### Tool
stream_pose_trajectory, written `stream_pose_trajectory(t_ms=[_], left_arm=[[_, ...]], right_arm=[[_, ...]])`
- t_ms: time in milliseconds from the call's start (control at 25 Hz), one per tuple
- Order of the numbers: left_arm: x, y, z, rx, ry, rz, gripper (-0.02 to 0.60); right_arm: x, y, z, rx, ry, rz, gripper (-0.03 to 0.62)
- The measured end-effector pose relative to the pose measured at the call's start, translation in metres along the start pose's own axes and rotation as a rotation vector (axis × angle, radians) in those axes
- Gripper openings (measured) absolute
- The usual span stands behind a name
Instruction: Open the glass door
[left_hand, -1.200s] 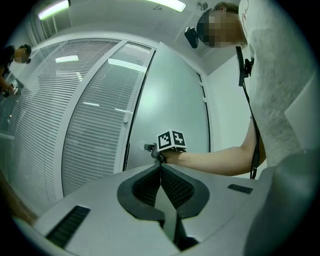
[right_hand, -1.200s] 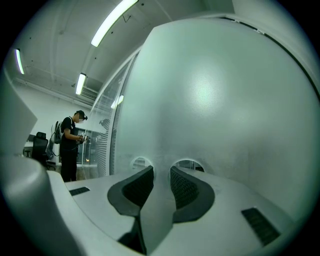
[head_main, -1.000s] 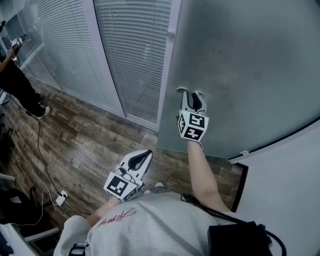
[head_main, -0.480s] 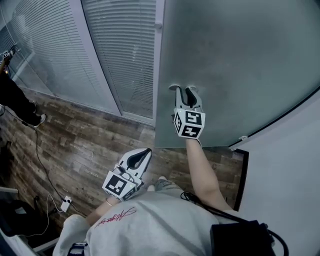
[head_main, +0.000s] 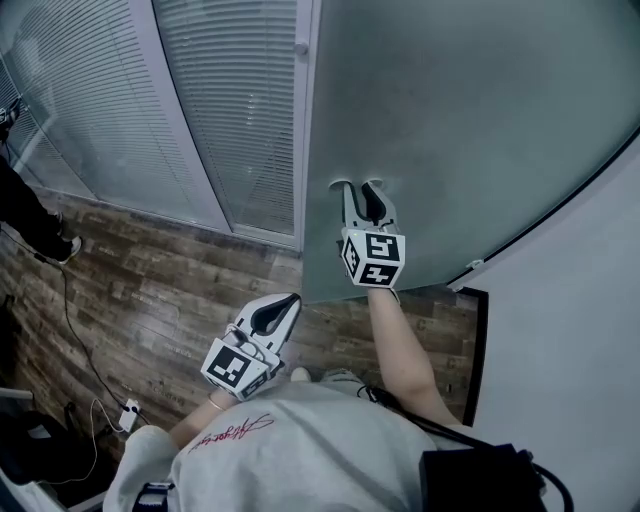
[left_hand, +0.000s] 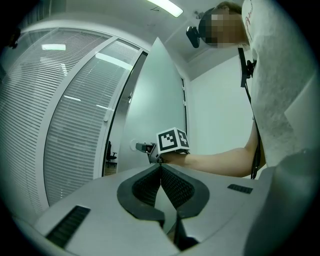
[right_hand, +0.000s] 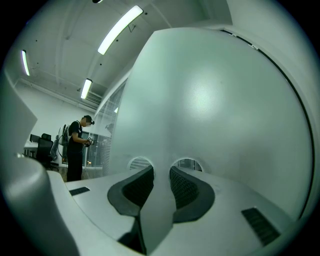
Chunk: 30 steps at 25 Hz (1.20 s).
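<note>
Jaws of the right gripper (head_main: 358, 187) stand partly apart with nothing between them. Their tips are set against the frosted glass door (head_main: 480, 120), which fills the space ahead of them. The door's free edge lies just left of these jaws, beside a glazed partition with blinds (head_main: 230, 110). Jaws of the left gripper (head_main: 293, 300) are closed tip to tip and empty, held low and back from the door over the wooden floor (head_main: 150, 290). Ahead of the left jaws and slightly above them, the right gripper's marker cube (left_hand: 172, 140) shows against the door. Far off to the left of the right jaws, another person (right_hand: 76, 145) stands.
</note>
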<state>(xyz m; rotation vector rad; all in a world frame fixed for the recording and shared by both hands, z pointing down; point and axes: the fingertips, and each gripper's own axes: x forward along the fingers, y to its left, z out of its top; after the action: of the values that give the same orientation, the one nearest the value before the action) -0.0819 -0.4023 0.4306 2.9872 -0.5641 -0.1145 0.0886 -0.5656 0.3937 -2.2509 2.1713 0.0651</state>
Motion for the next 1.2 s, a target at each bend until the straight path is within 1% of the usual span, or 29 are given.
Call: stream_pose_trajectory(t_ms=[200,520,640,760,880,1080,1200], left_arm=[[-0.001,-0.007,0.009,0.007,-0.021,-0.009,0.017],[0.001,-0.029,0.003,0.014,-0.018,-0.006,0.017],[-0.003,-0.041,0.003,0.011,-0.013,0.004,0.017],[-0.006,-0.052,0.005,0.020,-0.025,0.010,0.017],[-0.007,-0.062,0.008,0.017,-0.034,0.031,0.017],[-0.007,-0.081,0.007,0.000,-0.048,0.043,0.017],[-0.007,-0.094,0.007,0.006,-0.056,0.047,0.017]], right_arm=[[-0.021,0.006,0.005,-0.002,-0.002,0.008,0.114],[-0.056,0.009,0.004,0.001,-0.009,0.026,0.114],[-0.070,0.011,0.004,0.001,-0.004,0.034,0.114],[-0.082,0.013,0.004,0.000,0.005,0.052,0.114],[-0.095,0.015,0.004,-0.001,0.005,0.067,0.114],[-0.118,0.017,0.005,0.000,0.001,0.090,0.114],[-0.128,0.017,0.006,0.001,0.007,0.104,0.114]])
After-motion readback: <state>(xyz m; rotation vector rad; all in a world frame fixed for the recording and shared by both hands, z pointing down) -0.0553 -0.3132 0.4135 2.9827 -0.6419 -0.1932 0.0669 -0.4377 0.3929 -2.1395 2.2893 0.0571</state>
